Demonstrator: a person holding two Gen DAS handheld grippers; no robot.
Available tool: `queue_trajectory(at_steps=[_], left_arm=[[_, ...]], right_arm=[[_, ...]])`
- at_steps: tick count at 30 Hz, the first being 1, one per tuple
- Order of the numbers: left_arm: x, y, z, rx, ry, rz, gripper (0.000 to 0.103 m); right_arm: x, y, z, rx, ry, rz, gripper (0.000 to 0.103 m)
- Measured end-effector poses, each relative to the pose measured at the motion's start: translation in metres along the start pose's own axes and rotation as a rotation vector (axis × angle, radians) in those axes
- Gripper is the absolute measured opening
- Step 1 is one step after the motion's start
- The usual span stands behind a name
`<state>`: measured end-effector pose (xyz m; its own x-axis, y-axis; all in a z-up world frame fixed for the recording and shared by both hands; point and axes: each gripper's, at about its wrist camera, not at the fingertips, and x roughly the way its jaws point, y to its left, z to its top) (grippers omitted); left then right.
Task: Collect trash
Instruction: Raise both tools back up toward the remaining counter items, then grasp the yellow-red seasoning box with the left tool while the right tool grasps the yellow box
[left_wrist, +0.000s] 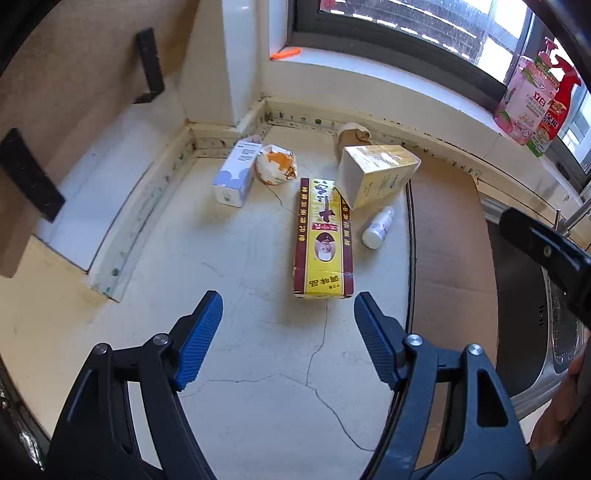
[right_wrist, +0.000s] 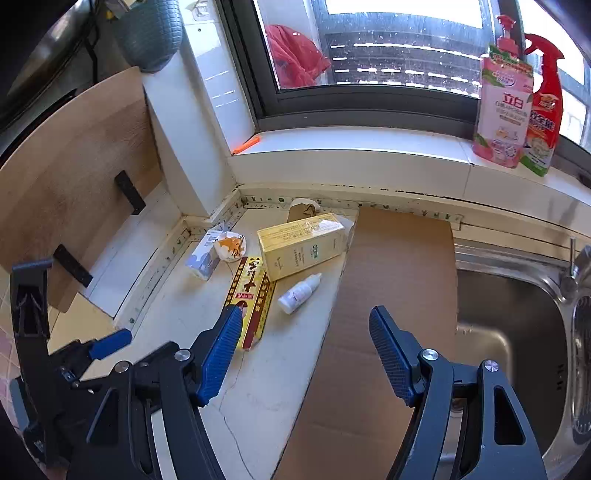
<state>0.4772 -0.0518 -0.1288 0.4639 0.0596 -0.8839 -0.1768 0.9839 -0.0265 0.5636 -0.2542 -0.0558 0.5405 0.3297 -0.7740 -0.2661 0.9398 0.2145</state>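
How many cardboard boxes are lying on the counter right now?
3: the blue-white box near the corner, the long yellow-red box in the middle, the gold box leaning on its far end. None looks hidden.

Both wrist views angled down, near cracked countertop (left_wrist: 258, 369); share yellow-red box (left_wrist: 323, 240).

Black-framed left gripper (left_wrist: 288, 314), ribbed blue pads (left_wrist: 201, 339), silver pivot screws
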Motion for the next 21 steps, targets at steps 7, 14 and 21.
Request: queue_trajectory(at_steps=[7, 14, 21], left_arm=[[0.071, -0.024, 0.017, -0.013, 0.105, 0.007, 0.071], [0.116, -0.022, 0.019, -0.064, 0.177, -0.005, 0.071], [0.142, -0.021, 0.025, -0.079, 0.181, 0.007, 0.069]], right_arm=[[0.065, -0.02, 0.03, 0.066, 0.042, 0.046, 0.072], [0.099, -0.026, 0.034, 0.094, 0.072, 0.076, 0.072], [0.111, -0.023, 0.029, 0.117, 0.091, 0.099, 0.072]])
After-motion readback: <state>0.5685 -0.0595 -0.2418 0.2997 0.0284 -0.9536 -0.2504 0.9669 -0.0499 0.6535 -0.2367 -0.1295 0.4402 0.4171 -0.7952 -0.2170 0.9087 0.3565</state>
